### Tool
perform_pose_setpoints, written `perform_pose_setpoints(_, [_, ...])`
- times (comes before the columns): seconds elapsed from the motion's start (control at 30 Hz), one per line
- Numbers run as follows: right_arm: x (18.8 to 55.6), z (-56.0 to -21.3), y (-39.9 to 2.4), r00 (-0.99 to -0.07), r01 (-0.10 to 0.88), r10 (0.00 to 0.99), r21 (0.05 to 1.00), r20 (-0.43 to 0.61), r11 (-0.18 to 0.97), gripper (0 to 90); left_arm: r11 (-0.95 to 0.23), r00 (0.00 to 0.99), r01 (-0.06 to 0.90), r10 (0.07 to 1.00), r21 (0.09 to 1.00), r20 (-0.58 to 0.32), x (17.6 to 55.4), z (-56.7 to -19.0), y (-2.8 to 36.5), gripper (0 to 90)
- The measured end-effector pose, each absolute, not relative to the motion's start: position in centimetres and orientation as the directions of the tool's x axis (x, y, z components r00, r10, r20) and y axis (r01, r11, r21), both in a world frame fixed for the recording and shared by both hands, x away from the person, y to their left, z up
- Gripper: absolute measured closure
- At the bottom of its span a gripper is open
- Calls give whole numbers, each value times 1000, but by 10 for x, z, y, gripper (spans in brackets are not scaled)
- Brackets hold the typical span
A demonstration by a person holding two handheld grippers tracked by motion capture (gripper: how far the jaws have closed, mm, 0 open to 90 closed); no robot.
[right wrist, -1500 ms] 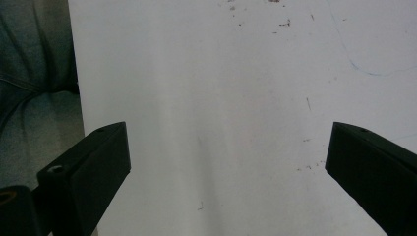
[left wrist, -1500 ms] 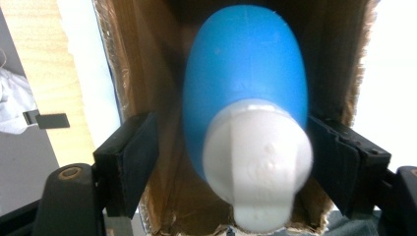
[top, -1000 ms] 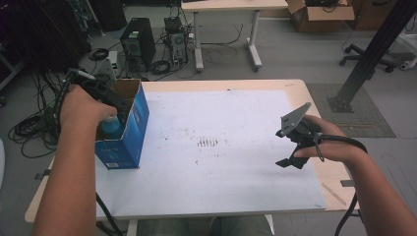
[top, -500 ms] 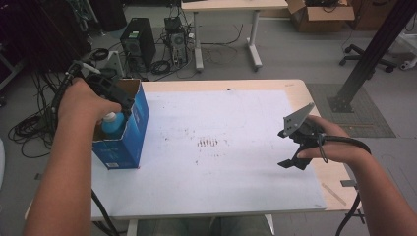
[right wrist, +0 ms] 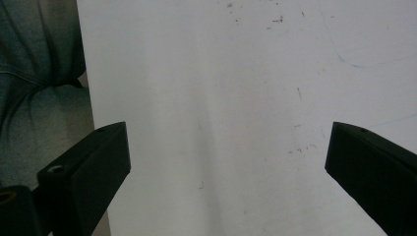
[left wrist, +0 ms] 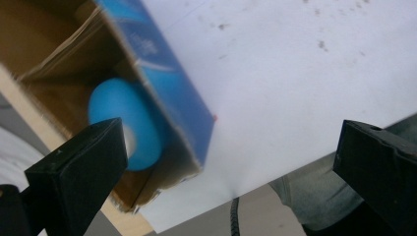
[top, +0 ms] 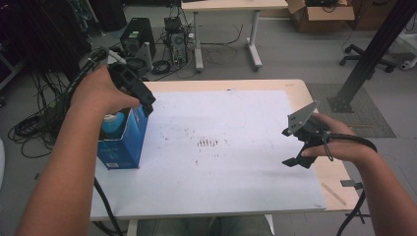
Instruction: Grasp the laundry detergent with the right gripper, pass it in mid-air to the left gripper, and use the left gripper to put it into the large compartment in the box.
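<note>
Left gripper point(top: 142, 101), jaws having just been opening and now wide with nothing between, is hovering above the box point(top: 123, 142) at the counter's point(top: 236, 196) nine o'clock; a blue bottle point(top: 112, 123) is standing inside. Right gripper point(top: 297, 147) is gaping, empty.

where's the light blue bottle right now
The light blue bottle stands inside the open blue box at the table's left edge in the high view, just below the left tool, whose jaws are open and empty.
</note>
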State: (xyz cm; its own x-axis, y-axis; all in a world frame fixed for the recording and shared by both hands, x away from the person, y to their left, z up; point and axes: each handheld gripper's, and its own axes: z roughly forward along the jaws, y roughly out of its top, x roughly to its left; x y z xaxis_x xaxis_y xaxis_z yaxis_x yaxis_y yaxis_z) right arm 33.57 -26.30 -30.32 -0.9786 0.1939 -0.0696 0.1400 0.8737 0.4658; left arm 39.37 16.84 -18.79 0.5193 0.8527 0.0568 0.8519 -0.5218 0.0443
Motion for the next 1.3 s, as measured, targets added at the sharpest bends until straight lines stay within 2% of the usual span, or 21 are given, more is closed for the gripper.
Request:
perform_pose_setpoints(0.13, [336,-300,-264,-977,144,199,461,-72,875,34,-585,583,810,811,42,51,391,-185,154,3])
perform_pose_setpoints(0.3, [337,-294,-264,-977,143,198,454,-77,879,34,-709,709,704,705,39,34,381,-182,130,2])
perform_pose_setpoints(0.5, [340,-291,-259,-978,135,189,432,-85,892,35,-804,803,594,595,31,40,370,-181,116,2])
perform_pose_setpoints(0.7, [343,-287,-252,-979,132,183,404,-89,905,35,-856,855,517,518,18,33,363,-183,109,2])
perform_pose_setpoints(1.1, [353,-272,-235,-984,99,143,347,-103,933,36,-965,966,258,258,-35,2,354,-207,87,3])
perform_pose_setpoints(1.3, [357,-277,-226,-988,82,118,309,-100,947,36,-977,980,197,199,-76,-12,355,-225,80,2])
